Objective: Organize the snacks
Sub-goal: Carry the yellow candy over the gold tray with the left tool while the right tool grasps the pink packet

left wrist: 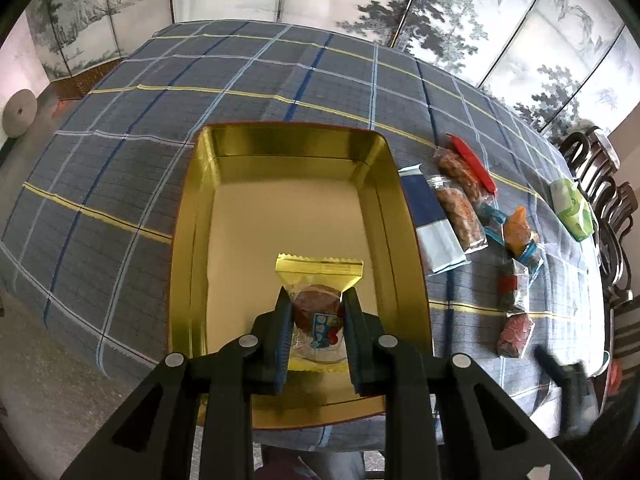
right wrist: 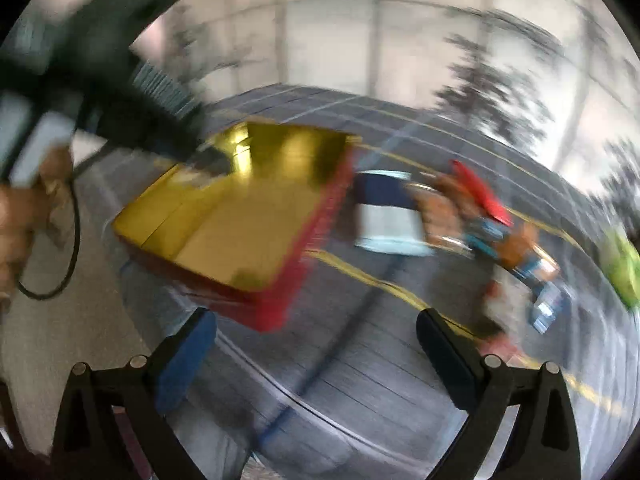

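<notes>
Counter: a counter under a blue-grey plaid cloth (left wrist: 248, 80) carries everything.
Tin: an open gold-lined rectangular metal tin (left wrist: 384, 200) sits near the front edge.
In tin: a gold-edged clear wrapped cake (left wrist: 318, 280) at its near end.
Right of tin: a blue-and-white flat packet (left wrist: 434, 220) just beside it, then clear bagged snacks (left wrist: 460, 208) further right.

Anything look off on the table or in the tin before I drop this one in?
Nothing stands out. The left gripper holds the gold-wrapped snack over the tin; the other snacks lie unspilled beside it. The right wrist view is too blurred to check detail.

Plaid tablecloth (left wrist: 224, 92), painted screen (left wrist: 460, 12), chairs (left wrist: 600, 184)
</notes>
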Tool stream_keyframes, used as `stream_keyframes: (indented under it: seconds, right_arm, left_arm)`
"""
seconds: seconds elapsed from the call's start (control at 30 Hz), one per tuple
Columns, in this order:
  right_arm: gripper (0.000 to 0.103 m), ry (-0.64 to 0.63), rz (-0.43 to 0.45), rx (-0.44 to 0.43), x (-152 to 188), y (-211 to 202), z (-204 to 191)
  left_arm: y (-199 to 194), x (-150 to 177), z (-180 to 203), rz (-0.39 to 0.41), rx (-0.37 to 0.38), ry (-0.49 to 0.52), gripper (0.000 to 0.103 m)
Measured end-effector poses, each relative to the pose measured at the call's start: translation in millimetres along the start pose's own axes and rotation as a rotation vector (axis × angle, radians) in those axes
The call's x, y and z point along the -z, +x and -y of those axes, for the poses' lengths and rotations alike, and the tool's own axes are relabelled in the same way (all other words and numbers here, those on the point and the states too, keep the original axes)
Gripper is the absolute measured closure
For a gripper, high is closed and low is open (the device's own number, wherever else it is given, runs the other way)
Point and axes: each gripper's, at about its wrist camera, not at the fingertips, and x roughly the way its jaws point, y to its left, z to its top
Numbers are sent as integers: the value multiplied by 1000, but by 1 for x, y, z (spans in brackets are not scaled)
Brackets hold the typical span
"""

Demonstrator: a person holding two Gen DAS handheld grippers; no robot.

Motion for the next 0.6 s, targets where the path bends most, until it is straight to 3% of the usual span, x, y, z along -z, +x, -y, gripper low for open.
stream_keyframes:
  seconds: [0.27, 0.43, 0.6]
  right_arm:
    - [1, 353, -23, 88, 25, -42, 94]
    - [1, 473, -51, 77, 33, -35, 114]
    - [1, 507, -72, 87, 34, -28, 117]
  left_arm:
    - [4, 2, -4, -7, 8, 20, 83]
    - [4, 4, -2, 4, 1, 41, 83]
    - [6, 4, -3, 23, -24, 57, 83]
